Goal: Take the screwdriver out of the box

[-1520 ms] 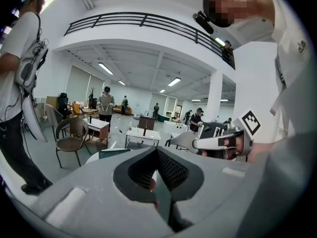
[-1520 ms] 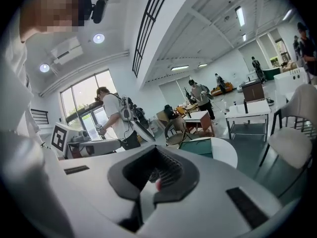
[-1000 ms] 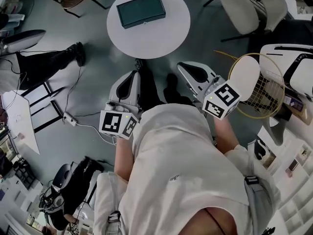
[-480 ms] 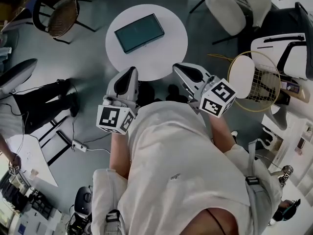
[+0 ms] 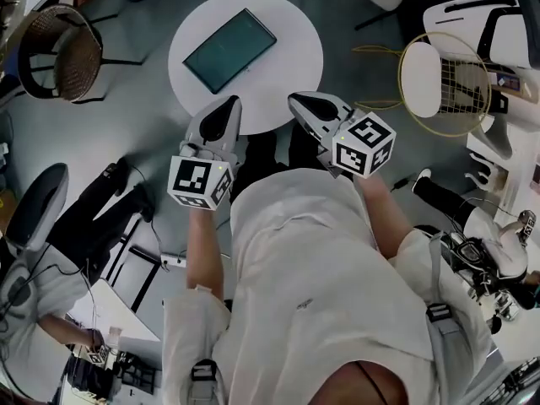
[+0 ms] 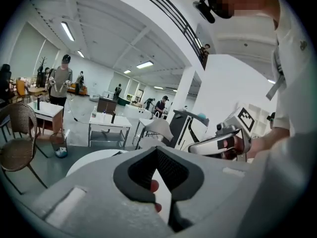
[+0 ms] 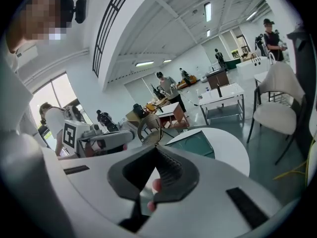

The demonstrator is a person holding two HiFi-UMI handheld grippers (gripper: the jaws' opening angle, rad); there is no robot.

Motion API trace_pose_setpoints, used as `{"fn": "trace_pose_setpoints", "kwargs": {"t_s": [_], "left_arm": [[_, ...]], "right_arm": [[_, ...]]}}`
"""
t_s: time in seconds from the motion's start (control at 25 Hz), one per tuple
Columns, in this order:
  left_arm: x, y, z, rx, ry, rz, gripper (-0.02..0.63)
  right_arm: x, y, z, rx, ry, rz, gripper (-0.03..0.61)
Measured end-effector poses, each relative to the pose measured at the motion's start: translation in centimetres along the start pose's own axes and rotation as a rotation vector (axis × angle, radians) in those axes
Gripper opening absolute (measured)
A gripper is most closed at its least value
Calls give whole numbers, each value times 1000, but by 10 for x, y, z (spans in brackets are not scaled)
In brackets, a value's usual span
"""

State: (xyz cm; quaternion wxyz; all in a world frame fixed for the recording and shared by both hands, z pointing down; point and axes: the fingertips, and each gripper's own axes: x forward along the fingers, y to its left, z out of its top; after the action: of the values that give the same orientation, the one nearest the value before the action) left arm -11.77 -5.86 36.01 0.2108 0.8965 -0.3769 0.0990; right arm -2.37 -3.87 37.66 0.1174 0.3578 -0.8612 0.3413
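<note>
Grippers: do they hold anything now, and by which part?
Nothing is held: left gripper and right gripper are shut and empty, apart from the box.

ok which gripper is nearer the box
The left gripper: in the head view its tip lies just below the near corner of the teal box, while the right gripper is further off, to the box's right.

box (image 5: 229, 50): matt dark lid | round table (image 5: 295, 62): smooth white top | chair (image 5: 63, 53): woven wicker | floor (image 5: 126, 116): smooth, faintly glossy
</note>
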Motion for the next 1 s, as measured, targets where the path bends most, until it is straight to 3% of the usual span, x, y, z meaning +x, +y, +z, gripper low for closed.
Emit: {"fn": "trace_pose_setpoints", "kwargs": {"t_s": [0.16, 0.36, 0.72, 0.8, 1.0], "left_arm": [[18, 24, -40, -15, 149, -17, 9], [34, 41, -76, -52, 266, -48, 9], [63, 56, -107, -96, 250, -87, 9], [67, 60, -114, -73, 273, -74, 9], [83, 83, -134, 76, 372, -6, 9]], "right_arm": [[21, -14, -27, 28, 44, -60, 6], [48, -35, -49, 28, 95, -90, 6], [103, -70, -84, 49, 163, -115, 6], [115, -76, -94, 44, 182, -126, 6], [143, -96, -120, 2, 235, -163, 7]]}}
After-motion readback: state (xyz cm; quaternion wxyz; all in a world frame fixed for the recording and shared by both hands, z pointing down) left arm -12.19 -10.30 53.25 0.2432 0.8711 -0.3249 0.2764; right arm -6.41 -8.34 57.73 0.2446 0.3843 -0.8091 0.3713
